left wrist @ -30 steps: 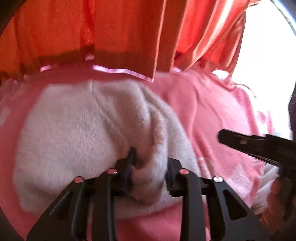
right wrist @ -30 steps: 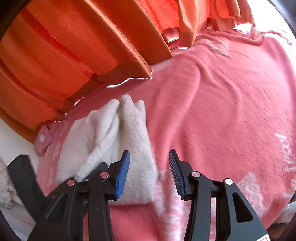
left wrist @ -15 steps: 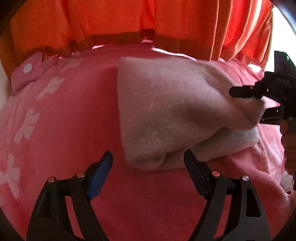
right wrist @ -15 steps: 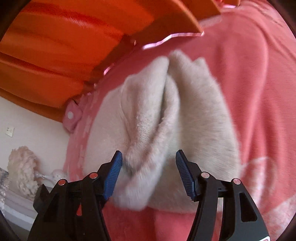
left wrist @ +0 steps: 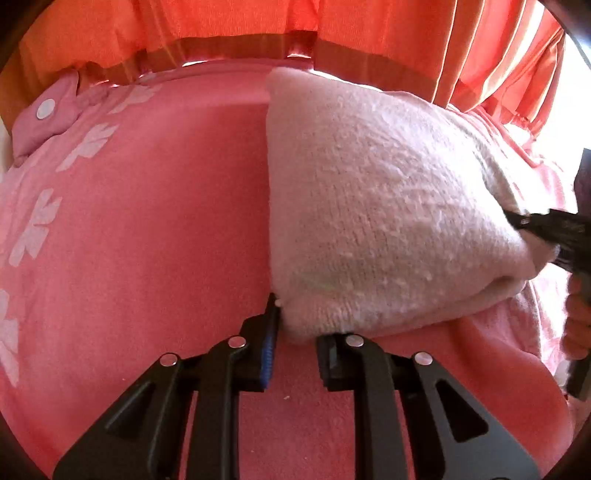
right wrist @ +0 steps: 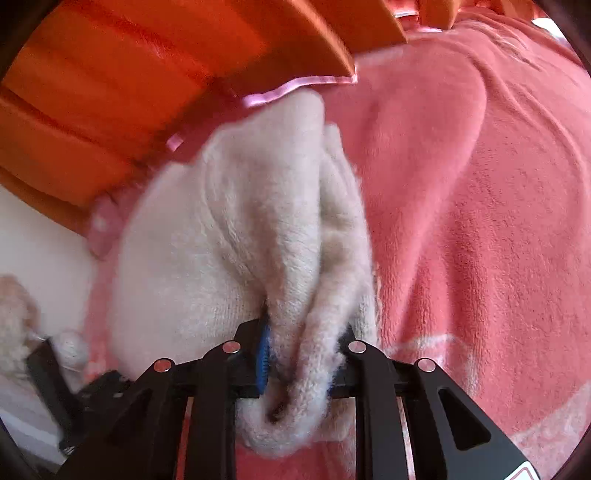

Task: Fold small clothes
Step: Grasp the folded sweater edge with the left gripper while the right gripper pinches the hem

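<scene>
The left gripper has just closed its jaws on the near corner of the folded white cloth, lying on a pink blanket.

Home bedroom: pink fleece blanket on bed, orange curtains behind.

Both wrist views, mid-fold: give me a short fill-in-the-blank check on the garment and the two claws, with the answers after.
1. The fluffy white garment lies on a ______ blanket.
2. The left claw pinches the garment's near ______.
3. The right claw is shut on a bunched fold of the ______.
4. Behind the blanket hangs an ______ curtain.

Missing words: pink; corner; garment; orange
</scene>
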Motion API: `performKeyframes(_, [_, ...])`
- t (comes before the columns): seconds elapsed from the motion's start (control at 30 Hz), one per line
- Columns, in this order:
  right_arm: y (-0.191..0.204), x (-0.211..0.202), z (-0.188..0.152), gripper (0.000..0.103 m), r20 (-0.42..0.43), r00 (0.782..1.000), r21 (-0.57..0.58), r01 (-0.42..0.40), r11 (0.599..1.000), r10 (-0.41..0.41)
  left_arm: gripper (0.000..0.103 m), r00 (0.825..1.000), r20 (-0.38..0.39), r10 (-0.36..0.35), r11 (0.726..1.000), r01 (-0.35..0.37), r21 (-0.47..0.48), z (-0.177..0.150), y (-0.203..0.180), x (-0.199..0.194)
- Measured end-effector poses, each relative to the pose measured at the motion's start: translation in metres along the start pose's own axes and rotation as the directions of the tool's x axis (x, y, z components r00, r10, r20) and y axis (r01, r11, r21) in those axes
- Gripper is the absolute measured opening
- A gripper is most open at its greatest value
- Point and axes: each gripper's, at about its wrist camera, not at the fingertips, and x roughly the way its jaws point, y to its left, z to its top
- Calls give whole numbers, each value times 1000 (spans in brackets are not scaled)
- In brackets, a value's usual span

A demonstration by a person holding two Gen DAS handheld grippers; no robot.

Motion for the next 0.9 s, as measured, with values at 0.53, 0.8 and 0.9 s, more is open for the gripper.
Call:
performKeyframes(0.53, [19,-3,44,55,41,997,-56,69,996,-66,38,985,135,-104,994,108,-25,36,-23,-62])
performKeyframes(0.8, [20,-30,48,7,143,986,-71,-73,995,83,39,996,82,-27,1000,27,4,31,-33,-27])
performKeyframes(0.9, [-3,24,37,7,9,995,-88,96,992,-95,39,997,78,-14,999,11,39,29,-39,-23])
